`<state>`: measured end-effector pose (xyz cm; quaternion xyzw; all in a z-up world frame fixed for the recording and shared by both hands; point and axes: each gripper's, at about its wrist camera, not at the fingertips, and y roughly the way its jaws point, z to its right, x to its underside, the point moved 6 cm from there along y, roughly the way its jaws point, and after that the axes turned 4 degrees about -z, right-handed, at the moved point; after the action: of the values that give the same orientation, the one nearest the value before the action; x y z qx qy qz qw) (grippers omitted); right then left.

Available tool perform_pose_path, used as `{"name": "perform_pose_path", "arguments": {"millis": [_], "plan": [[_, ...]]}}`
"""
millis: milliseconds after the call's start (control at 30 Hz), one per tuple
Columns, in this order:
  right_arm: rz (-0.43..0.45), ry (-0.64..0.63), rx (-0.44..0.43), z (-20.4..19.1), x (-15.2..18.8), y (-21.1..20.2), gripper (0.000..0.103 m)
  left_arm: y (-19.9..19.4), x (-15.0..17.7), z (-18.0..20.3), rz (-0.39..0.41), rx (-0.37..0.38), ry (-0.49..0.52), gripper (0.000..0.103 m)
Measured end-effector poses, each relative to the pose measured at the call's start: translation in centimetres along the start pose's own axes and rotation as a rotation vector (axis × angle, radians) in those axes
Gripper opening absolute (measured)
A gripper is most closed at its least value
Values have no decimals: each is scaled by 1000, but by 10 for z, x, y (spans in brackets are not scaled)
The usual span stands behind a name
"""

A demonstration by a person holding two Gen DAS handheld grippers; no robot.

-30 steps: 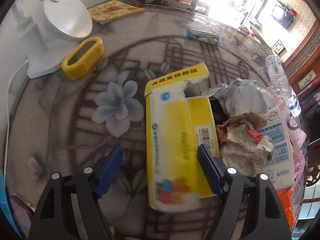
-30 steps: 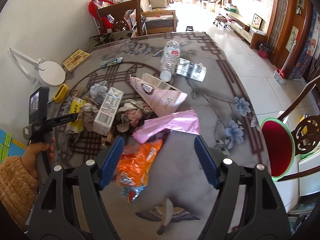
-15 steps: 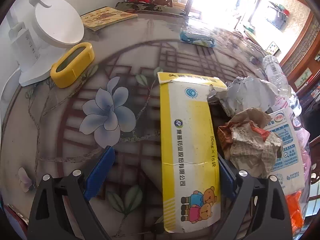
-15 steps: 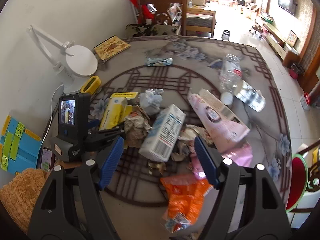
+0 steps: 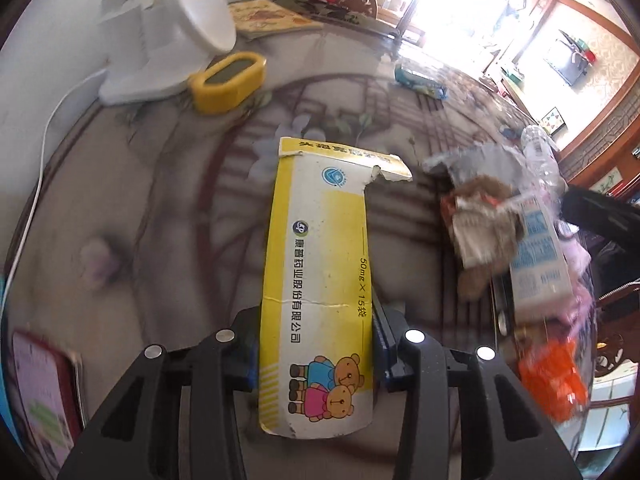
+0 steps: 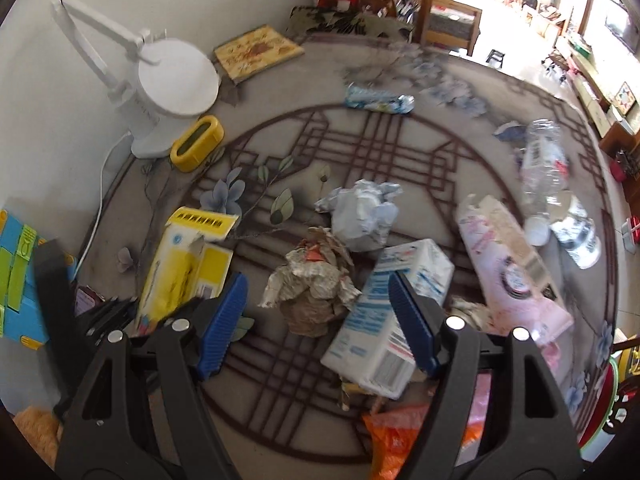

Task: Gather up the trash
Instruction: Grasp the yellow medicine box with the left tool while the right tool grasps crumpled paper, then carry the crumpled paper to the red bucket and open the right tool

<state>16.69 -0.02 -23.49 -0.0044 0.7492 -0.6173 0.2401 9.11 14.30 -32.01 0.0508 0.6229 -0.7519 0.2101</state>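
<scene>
Left gripper (image 5: 316, 354) just clamped flattened yellow-white cardboard medicine box (image 5: 320, 272) | right gripper (image 6: 316, 320) unclenched, empty | risk: crushed carton slipping out.

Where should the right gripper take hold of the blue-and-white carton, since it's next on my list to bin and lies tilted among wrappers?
Grip the blue-and-white carton across its two long flat sides, near the middle, coming down from above. It lies on its side, leaning on the crumpled paper wad, so the long faces look most exposed. The open right gripper would probably need shifting toward it.
</scene>
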Motion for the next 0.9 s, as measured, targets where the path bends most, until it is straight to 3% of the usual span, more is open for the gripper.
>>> {"name": "perform_pose_path", "arguments": {"millis": [133,200,267,300,367,600,633,733,900], "plan": [[-83,-32,-3,-9,-3,39,71,1,12,-5,-25,-13,4,41],[-124,-23,19,-8,-1,56,69,0,14,-10,-24,-25,-6,52],[-143,-9,11,-7,0,65,58,-4,12,-16,-1,-32,-27,67],[-139,-18,13,-9,0,66,42,-7,10,-19,13,-37,-36,69],[-135,-22,-7,-10,-1,65,36,-9,6,-25,31,-51,-52,76],[-37,-2,-77,-9,2,21,34,2,-2,-27,11,-56,-55,74],[-25,4,-84,-9,2,14,34,2,-1,-26,8,-58,-52,70],[25,29,-116,-7,7,-13,34,2,1,-19,-3,-54,-44,42],[118,51,-134,-2,16,-59,34,-15,2,4,30,-10,-13,42]]}}
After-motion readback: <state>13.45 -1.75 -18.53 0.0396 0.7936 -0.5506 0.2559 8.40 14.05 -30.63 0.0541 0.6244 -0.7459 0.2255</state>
